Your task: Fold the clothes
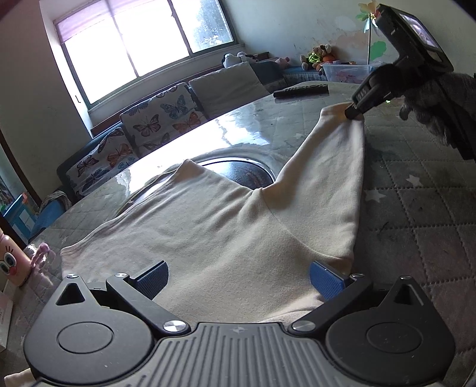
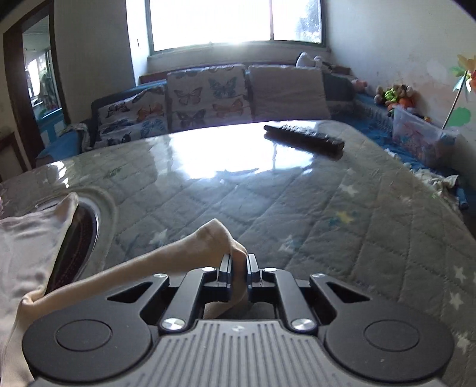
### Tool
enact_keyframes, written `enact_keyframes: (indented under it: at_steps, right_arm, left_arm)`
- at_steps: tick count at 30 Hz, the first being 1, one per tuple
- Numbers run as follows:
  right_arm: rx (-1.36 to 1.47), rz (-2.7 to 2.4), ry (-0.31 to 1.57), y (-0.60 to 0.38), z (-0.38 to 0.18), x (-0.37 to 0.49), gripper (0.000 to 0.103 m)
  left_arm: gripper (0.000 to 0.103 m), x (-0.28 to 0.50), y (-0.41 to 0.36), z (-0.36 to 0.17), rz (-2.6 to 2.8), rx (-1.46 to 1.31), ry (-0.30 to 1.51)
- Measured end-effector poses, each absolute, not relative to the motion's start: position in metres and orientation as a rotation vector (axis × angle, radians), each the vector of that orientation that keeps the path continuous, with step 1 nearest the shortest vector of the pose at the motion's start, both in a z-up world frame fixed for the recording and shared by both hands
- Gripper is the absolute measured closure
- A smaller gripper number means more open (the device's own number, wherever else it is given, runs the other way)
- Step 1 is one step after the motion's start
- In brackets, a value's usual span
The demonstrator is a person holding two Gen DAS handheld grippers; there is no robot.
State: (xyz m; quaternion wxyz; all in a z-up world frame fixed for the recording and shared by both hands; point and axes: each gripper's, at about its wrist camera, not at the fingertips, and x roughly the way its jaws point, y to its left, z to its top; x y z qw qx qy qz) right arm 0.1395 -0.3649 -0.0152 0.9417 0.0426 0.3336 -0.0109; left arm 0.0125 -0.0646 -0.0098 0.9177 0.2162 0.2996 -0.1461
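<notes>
Left tongs [image 1: 238, 279] low centre of left view, pointing up-frame over cream garment [image 1: 214, 226], level w/ the cloth. Jaws wide apart, blue pads [image 1: 325, 278] either side of fabric, gripping nothing; can't tell if pads touch cloth. Hand behind it out of shot.

Right tongs [image 2: 238, 268] bottom centre of right view, jaws narrow, clamped on end of sleeve [image 2: 190, 250]. In left view same tongs [image 1: 355, 110] sit upper right, tilted down-left, tips pinching the sleeve cuff; gloved hand [image 1: 428, 104] on the handle, far right edge.

Garment body spread flat across lower-mid frame of left view, directly ahead of left tongs. Sleeve runs from body up to upper right, pulled taut, lifted off table [image 1: 416, 190]. Far corner of garment overlaps dark oval inset [image 1: 244, 171] at frame centre.

Table has grey quilted cover w/ stars under glossy sheet. Remote [image 2: 303, 138] upper centre-right in right view, well apart from garment. Sofa w/ butterfly cushions [image 2: 205, 98] behind table, below window [image 2: 235, 20].
</notes>
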Motion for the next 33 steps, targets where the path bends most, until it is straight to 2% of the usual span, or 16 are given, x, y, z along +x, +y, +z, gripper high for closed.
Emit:
enact_keyframes:
  at_steps: [8,17,25,33]
  right_arm:
    - [0.135,-0.024,0.690,-0.371,-0.022,0.137,0.095]
    - [0.135,0.090,0.603,-0.350,0.039,0.121,0.095]
    - [0.076,0.328,0.504,-0.276,0.108,0.085,0.095]
    - [0.014,0.561,0.513,-0.188,0.118,0.062,0.095]
  left_arm:
    - [0.000,0.011,-0.060,-0.002,-0.288,0.428,0.609]
    - [0.000,0.017,-0.064,-0.008,-0.275,0.433,0.607]
    - [0.000,-0.003,-0.029,0.016,-0.220,0.362,0.545]
    - [0.000,-0.028,0.033,0.022,-0.065,0.273,0.544]
